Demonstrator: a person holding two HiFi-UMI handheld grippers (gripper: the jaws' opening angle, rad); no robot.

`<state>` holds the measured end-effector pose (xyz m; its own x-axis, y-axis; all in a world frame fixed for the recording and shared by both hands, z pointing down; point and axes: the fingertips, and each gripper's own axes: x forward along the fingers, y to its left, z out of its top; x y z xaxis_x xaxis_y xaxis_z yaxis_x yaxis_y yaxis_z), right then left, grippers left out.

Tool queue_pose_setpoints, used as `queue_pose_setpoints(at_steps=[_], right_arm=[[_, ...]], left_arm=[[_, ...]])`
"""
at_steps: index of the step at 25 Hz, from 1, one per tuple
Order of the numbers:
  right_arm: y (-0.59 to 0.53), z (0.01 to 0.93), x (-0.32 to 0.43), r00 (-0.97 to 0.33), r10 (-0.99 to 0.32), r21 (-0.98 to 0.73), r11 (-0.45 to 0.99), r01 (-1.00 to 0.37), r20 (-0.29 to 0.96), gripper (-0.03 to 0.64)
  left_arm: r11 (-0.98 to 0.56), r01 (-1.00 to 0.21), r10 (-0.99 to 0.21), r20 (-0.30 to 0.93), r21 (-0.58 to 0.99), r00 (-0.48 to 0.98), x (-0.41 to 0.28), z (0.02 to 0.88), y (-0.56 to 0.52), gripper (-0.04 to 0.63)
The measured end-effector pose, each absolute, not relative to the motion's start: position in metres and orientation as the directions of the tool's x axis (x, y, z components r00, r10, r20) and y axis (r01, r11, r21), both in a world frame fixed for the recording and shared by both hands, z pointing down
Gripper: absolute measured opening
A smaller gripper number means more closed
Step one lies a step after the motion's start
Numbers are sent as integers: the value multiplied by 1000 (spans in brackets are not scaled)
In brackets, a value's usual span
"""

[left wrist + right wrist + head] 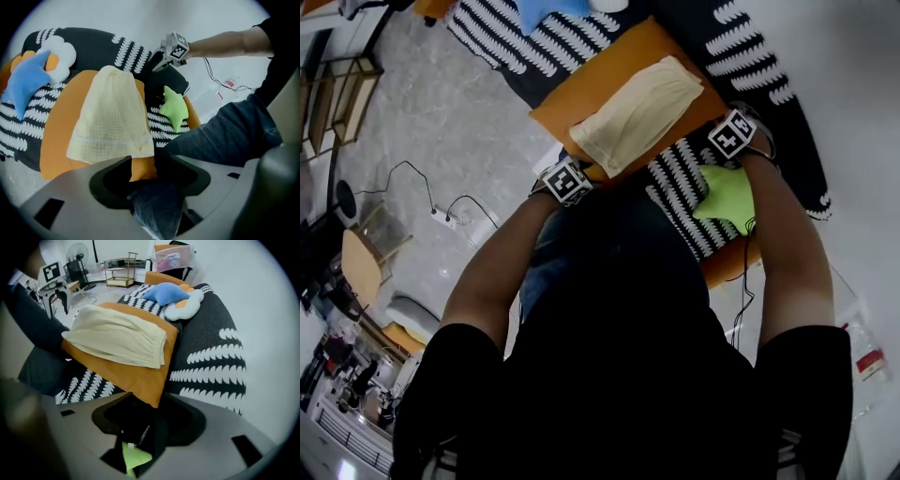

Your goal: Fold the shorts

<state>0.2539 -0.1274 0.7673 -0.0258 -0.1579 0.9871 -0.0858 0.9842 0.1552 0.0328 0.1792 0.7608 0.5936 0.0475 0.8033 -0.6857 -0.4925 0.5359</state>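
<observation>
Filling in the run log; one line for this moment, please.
shorts: folded, on orange cushion | left gripper: jaws open, empty | right gripper: jaws open, empty

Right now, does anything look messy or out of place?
Nothing stands out: the yellow shorts lie folded flat on the orange cushion, with the green star toy beside it on the patterned cover.

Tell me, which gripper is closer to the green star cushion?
Right. The right gripper hangs just over the green star cushion; the left gripper is farther off, at the folded shorts' near edge.
</observation>
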Motion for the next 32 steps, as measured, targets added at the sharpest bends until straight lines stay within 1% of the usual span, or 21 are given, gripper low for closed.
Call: queue_pose_setpoints(at_steps=[5,9,13,16,22,32], right_arm=[[-101,726,266,-125,-134,91,949,-303,983,222],[-86,698,268,-206,-142,46,911,-410,968,219],[-79,674,269,-284,-164,-6,856,-516,945,218],[-81,665,273,-323,-186,-37,816,-577,928,217],[-101,651,280,-374,-273,-67,724,-686,887,211],[-134,700,255,-423,-306,-164,613,-773,853,212]], left_arm=[[-484,-708,0,809,514,587,24,710,138,275],[-473,-718,-28,805,511,592,20,680,104,278],[-491,-711,-27,806,504,591,15,660,70,282],[-490,-713,-35,806,502,591,14,649,43,284],[-495,-712,-61,797,498,600,13,645,-14,285],[-493,-715,-65,798,496,599,14,686,-89,284]])
